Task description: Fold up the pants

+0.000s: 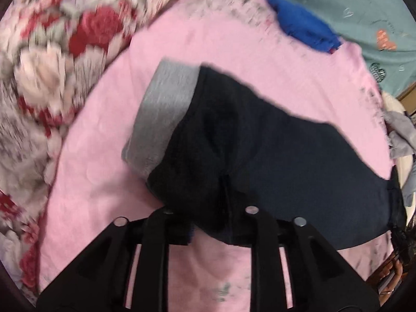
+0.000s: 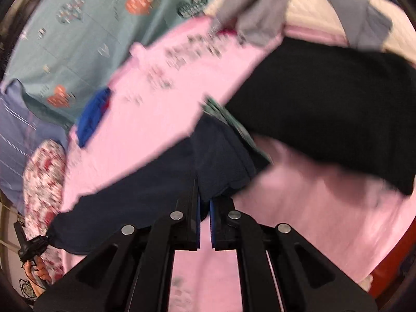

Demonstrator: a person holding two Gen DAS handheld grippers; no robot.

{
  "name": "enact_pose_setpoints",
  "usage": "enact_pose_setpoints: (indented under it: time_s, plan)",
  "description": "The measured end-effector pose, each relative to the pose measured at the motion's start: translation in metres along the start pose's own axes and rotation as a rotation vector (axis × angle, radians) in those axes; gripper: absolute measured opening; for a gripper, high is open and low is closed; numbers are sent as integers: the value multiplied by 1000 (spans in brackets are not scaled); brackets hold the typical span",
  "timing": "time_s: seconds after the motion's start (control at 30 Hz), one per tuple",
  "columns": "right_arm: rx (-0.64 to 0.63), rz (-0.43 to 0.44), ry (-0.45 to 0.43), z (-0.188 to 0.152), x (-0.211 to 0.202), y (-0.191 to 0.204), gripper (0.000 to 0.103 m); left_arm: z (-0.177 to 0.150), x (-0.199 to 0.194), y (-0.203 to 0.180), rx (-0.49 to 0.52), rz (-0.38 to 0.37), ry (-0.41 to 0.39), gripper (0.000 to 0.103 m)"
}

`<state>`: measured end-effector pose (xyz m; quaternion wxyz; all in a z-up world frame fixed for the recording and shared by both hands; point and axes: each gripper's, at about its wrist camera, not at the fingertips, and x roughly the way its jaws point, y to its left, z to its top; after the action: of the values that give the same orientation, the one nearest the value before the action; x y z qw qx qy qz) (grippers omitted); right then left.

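Note:
The pants point(image 1: 273, 156) are dark navy with a grey band point(image 1: 161, 114) at one end. They hang lifted over a pink sheet point(image 1: 104, 182). My left gripper point(image 1: 208, 223) is shut on the pants' near edge, and the cloth drapes over its fingers. In the right wrist view my right gripper point(image 2: 204, 208) is shut on another part of the navy pants point(image 2: 156, 189), which stretch away to the left. The blue pads point(image 2: 212, 221) pinch the fabric.
A floral red and white blanket point(image 1: 52, 78) lies to the left. A blue garment point(image 1: 304, 26) and a teal sheet point(image 1: 364, 5) lie beyond. A black garment point(image 2: 325, 109) and grey clothes point(image 2: 260, 7) lie on the pink sheet to the right.

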<state>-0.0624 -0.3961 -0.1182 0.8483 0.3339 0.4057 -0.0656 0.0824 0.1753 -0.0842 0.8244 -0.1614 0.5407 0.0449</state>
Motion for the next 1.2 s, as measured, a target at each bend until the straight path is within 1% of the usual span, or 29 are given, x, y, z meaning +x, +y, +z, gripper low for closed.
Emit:
enact_pose_setpoints:
  time_s: [0.03,0.07,0.1,0.13,0.17,0.2,0.23,0.27,0.3,0.37,0.4,0.43,0.5,0.57,0.67,0.7,0.73,0.77,0.8,0.87,0.97,1.03,1.1,1.13,1.17,1.2]
  plan:
    - [6,-29,39,-6,13,-6,8,-2,-2,3,-5,-4,-24,30]
    - [1,-9,12,-8,13,-9,10,-3,-6,4,-4,4,-39,37]
    - [-6,-11,6,-7,12,-9,17,-4,-13,5,-3,34,-62,47]
    - [-12,-38,-6,-4,9,-6,24,-4,-21,5,4,52,-89,53]
    - [-25,-45,-23,-1,5,-3,26,-4,-27,6,12,84,-106,59]
    - [-40,-43,-37,2,0,0,30,-5,-37,7,20,133,-149,66]
    - [-52,-49,-52,5,-4,2,38,-5,-46,9,23,176,-186,70]
    - [-64,-81,-85,9,-11,3,41,-5,-56,12,22,216,-222,71]
    - [-77,-125,-118,13,-17,4,42,-5,-62,14,16,225,-240,71]
    - [-105,-210,-184,18,-29,6,42,-1,-71,17,-2,214,-264,71]
    - [-113,-227,-212,20,-32,7,42,0,-72,14,3,199,-266,72]
    - [-123,-223,-224,24,-33,7,42,3,-71,10,13,195,-262,72]
    - [-177,-193,-202,34,-23,13,42,4,-66,-1,31,183,-254,72]
    - [-220,-207,-164,41,-3,23,42,4,-60,-12,44,148,-239,73]
    - [-285,-199,-92,46,25,37,42,4,-46,-31,59,108,-215,73]
    - [-308,-226,-86,46,33,42,40,3,-42,-34,65,106,-209,73]
    - [-324,-259,-90,46,37,45,30,3,-38,-38,75,105,-202,73]
    - [-330,-284,-97,46,39,48,22,4,-33,-42,87,107,-198,73]
    - [-329,-298,-104,48,41,49,8,6,-27,-44,98,117,-193,73]
    - [-336,-293,-137,51,38,57,7,9,-18,-44,99,136,-176,73]
    - [-387,-281,-239,54,20,73,7,15,-13,-38,53,132,-166,73]
    - [-394,-245,-300,58,6,79,7,16,-13,-35,44,140,-175,73]
    - [-395,-247,-315,62,7,80,7,16,-11,-33,46,200,-191,73]
    - [-379,-260,-312,65,13,74,7,16,-10,-31,44,218,-194,73]
    - [-364,-278,-306,67,19,68,7,17,-9,-28,36,229,-192,73]
    - [-347,-326,-292,71,33,58,7,17,-8,-24,26,235,-187,73]
